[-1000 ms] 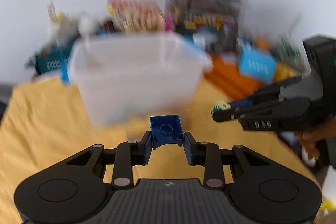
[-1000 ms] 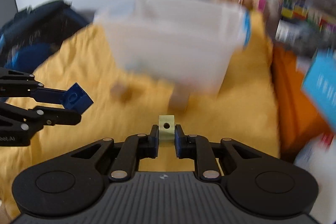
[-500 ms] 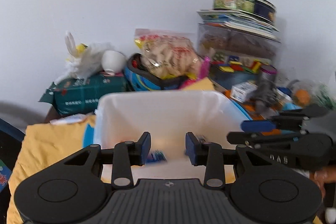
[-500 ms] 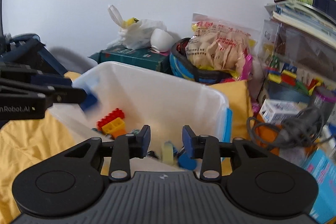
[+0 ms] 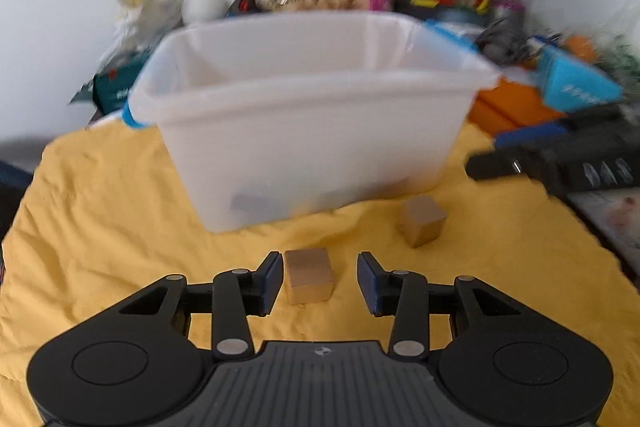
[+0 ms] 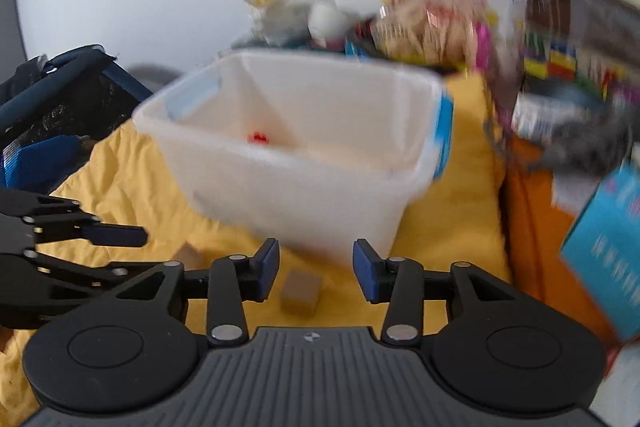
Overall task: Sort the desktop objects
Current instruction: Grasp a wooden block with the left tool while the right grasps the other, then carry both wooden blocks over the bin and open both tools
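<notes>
Left wrist view showed the left gripper (image 5: 318, 281) low over the yellow cloth (image 5: 100, 227), its jaws spread wide and holding nothing, with a tan wooden cube (image 5: 308, 277) lying on the cloth between them, close against the left-hand pad. That cube sat just in front of the translucent plastic bin (image 5: 312, 115), and a second tan cube (image 5: 420, 221) lay off the bin's front right corner, near the right gripper (image 5: 560, 155), which reached in from the side.

From the right wrist view, the right gripper (image 6: 316, 273) was likewise spread and empty, and a tan cube (image 6: 301, 291) rested on the cloth between its fingers, just short of the bin (image 6: 288, 163) (probably the second cube, though the blur made that hard to confirm). A red piece (image 6: 258, 137) was visible inside the bin.

I judged the step in hand to be a paired pick-up, each gripper lined up on its own cube in front of the bin. The next move would call for centring each cube between the pads, since the left one sat off to one side, then closing squarely on flat faces before lifting over the bin's rim.
</notes>
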`<state>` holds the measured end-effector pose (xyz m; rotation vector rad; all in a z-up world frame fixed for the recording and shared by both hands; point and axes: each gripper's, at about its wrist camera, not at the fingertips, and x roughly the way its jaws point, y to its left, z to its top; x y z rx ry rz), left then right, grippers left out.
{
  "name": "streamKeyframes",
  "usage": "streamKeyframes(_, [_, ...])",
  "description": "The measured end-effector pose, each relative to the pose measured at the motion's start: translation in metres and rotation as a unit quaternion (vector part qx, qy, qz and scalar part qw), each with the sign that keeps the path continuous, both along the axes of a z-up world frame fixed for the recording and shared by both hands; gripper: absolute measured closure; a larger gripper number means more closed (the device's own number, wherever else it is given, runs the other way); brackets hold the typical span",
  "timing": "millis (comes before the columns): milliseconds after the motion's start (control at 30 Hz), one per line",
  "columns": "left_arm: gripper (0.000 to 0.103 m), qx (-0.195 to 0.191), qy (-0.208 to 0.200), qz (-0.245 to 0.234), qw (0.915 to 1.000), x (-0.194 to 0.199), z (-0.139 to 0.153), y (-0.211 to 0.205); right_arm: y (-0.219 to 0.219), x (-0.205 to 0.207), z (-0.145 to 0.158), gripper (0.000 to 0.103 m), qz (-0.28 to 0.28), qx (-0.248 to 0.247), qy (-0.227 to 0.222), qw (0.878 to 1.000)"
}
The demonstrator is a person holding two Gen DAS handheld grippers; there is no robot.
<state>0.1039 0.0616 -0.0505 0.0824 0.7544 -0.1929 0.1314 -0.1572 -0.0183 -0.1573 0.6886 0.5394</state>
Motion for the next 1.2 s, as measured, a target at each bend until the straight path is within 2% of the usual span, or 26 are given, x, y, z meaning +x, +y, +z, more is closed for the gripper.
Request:
streamKeyframes(100, [0.058,-0.022,0.026,0.027,0.999,0.018,-0.014,0.0,0.009,0.0,-0.02,0.05,-0.006,-0.007,0.02,1.0])
streamKeyframes(167, [0.058,-0.017,0.038,0.038,0.9984,0.028,-0.025,0.0,0.013,-0.002,-0.032,0.048,-0.012,-0.011,0.027,1.0])
streamKeyframes(200, [0.06,-0.016,0.047,0.041,0.9979,0.032,-0.031,0.001,0.014,-0.002,-0.035,0.048,-0.015,-0.012,0.032,0.999])
streamKeyframes(233, [0.07,-0.027,0.053,0.042,0.9973,0.034,-0.036,0.004,0.015,-0.002,-0.039,0.046,-0.017,-0.011,0.036,0.999])
streamKeyframes(300, [0.071,-0.047,0.047,0.044,0.9968,0.027,-0.037,0.013,0.017,-0.004,-0.046,0.045,-0.018,-0.014,0.038,0.999])
streamKeyframes(400, [0.071,-0.046,0.044,0.025,0.9976,0.011,-0.031,0.019,0.027,0.0,-0.054,0.045,-0.009,-0.034,0.03,0.999])
streamKeyframes(500, [0.071,-0.044,0.038,0.019,0.9981,-0.008,-0.021,0.023,0.033,0.012,-0.058,0.045,-0.02,-0.017,0.043,0.999])
streamKeyframes(567, [0.071,-0.053,0.039,0.02,0.9976,-0.022,-0.016,0.026,0.037,0.022,-0.063,0.048,-0.041,-0.013,0.051,0.998])
streamKeyframes(600, [0.071,-0.057,0.041,0.019,0.9973,-0.029,-0.014,0.027,0.04,0.026,-0.066,0.055,-0.046,-0.027,0.057,0.997])
streamKeyframes(633, [0.071,-0.057,0.042,0.017,0.9973,-0.036,-0.013,0.027,0.042,0.031,-0.07,0.068,-0.048,-0.046,0.062,0.996])
streamKeyframes(667, [0.071,-0.055,0.042,0.015,0.9975,-0.042,-0.013,0.026,0.043,0.035,-0.075,0.07,-0.04,-0.057,0.071,0.995])
streamKeyframes(833, [0.071,-0.06,0.034,0.006,0.9976,-0.061,-0.008,0.025,0.033,0.018,-0.068,0.071,0.006,-0.077,0.065,0.995])
streamKeyframes(967, [0.071,-0.067,0.038,-0.004,0.997,-0.068,-0.007,0.024,0.014,-0.013,-0.06,0.071,0.024,-0.071,0.085,0.994])
streamKeyframes(1200, [0.071,-0.044,0.044,-0.031,0.9976,-0.084,-0.012,0.011,-0.005,-0.056,-0.056,0.071,0.013,-0.055,0.111,0.992])
